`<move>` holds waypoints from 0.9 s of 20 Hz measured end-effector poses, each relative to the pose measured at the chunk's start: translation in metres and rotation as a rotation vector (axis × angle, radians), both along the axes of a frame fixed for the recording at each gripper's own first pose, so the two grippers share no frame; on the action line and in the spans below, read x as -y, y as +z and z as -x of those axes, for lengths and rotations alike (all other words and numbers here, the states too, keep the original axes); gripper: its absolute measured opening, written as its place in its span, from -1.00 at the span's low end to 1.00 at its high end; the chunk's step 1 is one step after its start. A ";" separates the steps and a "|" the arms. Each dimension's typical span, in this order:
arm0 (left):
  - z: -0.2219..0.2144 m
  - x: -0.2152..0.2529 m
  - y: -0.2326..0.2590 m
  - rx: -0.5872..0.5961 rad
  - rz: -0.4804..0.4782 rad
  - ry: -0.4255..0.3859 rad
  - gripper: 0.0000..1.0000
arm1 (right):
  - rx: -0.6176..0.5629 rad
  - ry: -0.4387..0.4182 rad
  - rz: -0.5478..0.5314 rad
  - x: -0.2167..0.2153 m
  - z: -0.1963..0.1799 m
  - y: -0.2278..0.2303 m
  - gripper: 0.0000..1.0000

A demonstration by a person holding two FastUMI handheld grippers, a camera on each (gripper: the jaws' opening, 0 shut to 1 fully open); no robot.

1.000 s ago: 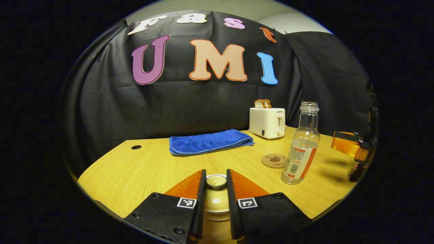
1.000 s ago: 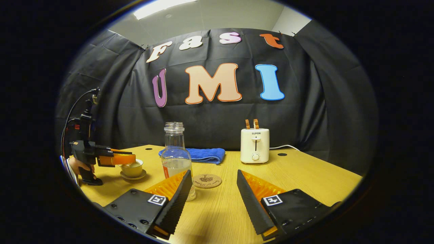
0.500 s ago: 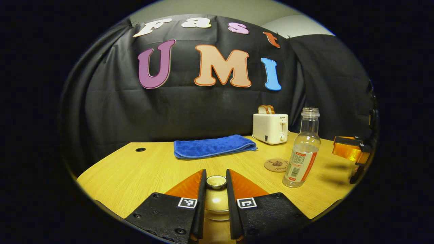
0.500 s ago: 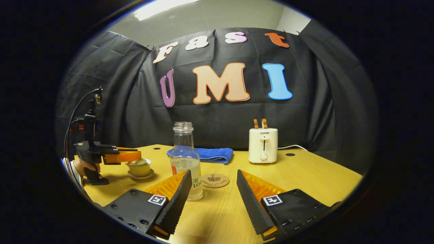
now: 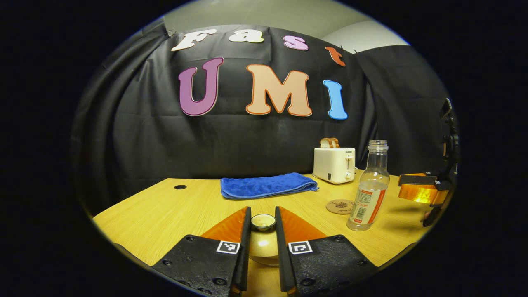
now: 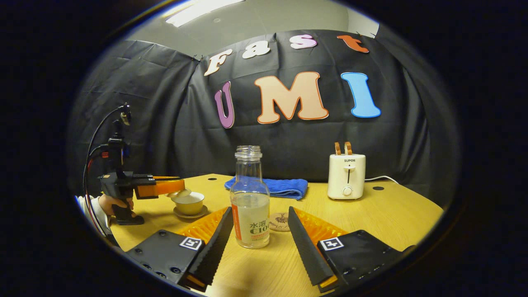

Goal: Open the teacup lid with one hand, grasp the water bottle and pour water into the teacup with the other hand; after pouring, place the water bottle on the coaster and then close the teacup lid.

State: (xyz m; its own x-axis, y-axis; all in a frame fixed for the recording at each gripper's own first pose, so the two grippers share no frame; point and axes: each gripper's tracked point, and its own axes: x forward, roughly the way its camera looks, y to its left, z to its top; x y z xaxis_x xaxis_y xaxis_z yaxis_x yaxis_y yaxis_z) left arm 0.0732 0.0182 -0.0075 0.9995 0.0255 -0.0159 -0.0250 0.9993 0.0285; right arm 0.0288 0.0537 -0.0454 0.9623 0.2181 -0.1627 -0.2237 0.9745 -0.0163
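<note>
In the left gripper view my left gripper [image 5: 262, 212] is shut on the knob of the pale teacup lid [image 5: 262, 246]. The right gripper view shows that left gripper [image 6: 178, 187] holding the lid [image 6: 182, 192] just above the teacup [image 6: 189, 203], which sits on a saucer. The clear water bottle [image 6: 250, 206], uncapped and about half full, stands on the table between the open fingers of my right gripper [image 6: 260, 211], apart from both. A round cork coaster [image 6: 281, 220] lies just behind it. The left gripper view shows the bottle [image 5: 368, 194], coaster [image 5: 340, 206] and right gripper [image 5: 417, 190].
A folded blue towel [image 6: 273, 187] lies at the back of the wooden table [image 6: 392, 210]. A white toaster [image 6: 346, 175] holding bread slices stands at the back right. A hand [image 6: 108, 203] holds the left gripper at the table's left edge.
The left gripper has risen with the lid, which now hangs clear of the cup. The right gripper has shifted so the bottle stands between its open fingers.
</note>
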 end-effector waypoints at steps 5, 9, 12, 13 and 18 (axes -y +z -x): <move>0.012 -0.015 0.003 0.015 -0.004 0.034 -0.44 | -0.063 0.052 0.013 -0.018 -0.010 -0.013 0.75; 0.021 -0.028 0.004 0.017 -0.005 0.059 -0.45 | -0.123 0.062 0.036 -0.025 -0.019 -0.024 0.83; 0.028 -0.041 0.003 0.017 -0.005 0.091 -0.44 | -0.177 0.048 0.062 -0.029 -0.030 -0.036 0.74; 0.030 -0.045 0.003 0.018 -0.005 0.097 -0.44 | -0.194 0.037 0.068 -0.029 -0.033 -0.040 0.75; 0.035 -0.065 0.004 0.019 -0.005 0.151 -0.45 | -0.244 -0.035 0.075 -0.027 -0.051 -0.051 0.75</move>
State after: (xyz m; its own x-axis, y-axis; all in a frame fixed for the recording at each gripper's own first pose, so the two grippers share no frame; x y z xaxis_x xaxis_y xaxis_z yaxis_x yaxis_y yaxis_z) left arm 0.0377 0.0835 -0.0038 0.9844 0.1758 0.0037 -0.1759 0.9839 0.0313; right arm 0.0801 0.0811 -0.0967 0.8992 0.1635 -0.4057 -0.1957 0.9799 -0.0389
